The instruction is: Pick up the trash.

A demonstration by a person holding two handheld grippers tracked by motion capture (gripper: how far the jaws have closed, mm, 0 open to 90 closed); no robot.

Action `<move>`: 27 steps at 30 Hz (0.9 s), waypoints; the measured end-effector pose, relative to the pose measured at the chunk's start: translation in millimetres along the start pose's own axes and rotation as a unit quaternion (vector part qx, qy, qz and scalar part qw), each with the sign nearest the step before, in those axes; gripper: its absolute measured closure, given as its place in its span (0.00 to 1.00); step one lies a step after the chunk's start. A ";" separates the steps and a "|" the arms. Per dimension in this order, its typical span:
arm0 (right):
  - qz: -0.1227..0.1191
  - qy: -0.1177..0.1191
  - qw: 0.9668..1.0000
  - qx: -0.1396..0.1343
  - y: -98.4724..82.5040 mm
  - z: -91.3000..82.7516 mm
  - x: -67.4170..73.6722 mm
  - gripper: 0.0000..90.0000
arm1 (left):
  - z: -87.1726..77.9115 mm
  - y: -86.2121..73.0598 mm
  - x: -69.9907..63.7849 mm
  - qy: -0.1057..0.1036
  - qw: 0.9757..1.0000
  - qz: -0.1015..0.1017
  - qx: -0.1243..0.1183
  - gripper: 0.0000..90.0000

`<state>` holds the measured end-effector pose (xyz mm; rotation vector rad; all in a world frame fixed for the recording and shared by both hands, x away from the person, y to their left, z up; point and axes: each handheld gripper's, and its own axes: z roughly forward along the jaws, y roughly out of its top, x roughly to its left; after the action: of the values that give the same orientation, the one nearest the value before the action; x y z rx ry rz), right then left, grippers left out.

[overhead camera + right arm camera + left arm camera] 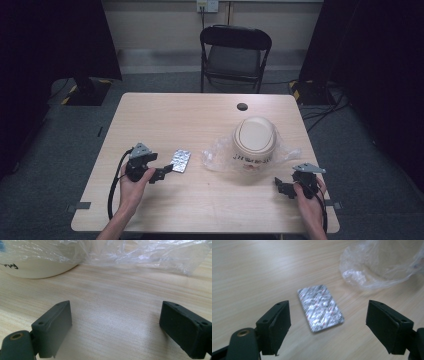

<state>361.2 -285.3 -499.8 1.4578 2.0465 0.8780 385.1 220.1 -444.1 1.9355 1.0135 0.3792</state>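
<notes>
The left gripper [164,172] hovered with jaws apart, empty, just short of the foil blister pack [181,160] lying flat on the table [165,115]. The right gripper [282,187] rested open near the plastic-wrapped white pot [255,142].

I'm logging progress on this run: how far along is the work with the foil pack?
Early stage. Nothing looks done: the silver blister pack lies flat on the table, apart from the clear plastic bag around the cream tub. In hand: the left gripper is open, aimed at the pack, not touching it. The right gripper is open over bare wood. The grasp and everything after remain.
</notes>
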 end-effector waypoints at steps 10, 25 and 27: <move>-0.001 0.000 1.000 0.000 0.0 0.0 -0.1 0.11 | 21.9 37.3 -30.8 -0.035 0.999 0.037 -0.013 0.22; 0.000 0.000 1.000 0.000 0.0 0.0 0.0 0.11 | 49.8 73.2 -63.7 -0.097 0.993 0.063 -0.035 0.20; 0.000 -0.001 1.000 0.000 0.0 0.0 0.0 0.11 | 53.4 78.8 -67.5 -0.107 0.992 0.060 -0.035 0.19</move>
<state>361.2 -285.3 -499.8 1.4575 2.0457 0.8768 415.3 116.2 -400.5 1.9319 0.7397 0.2636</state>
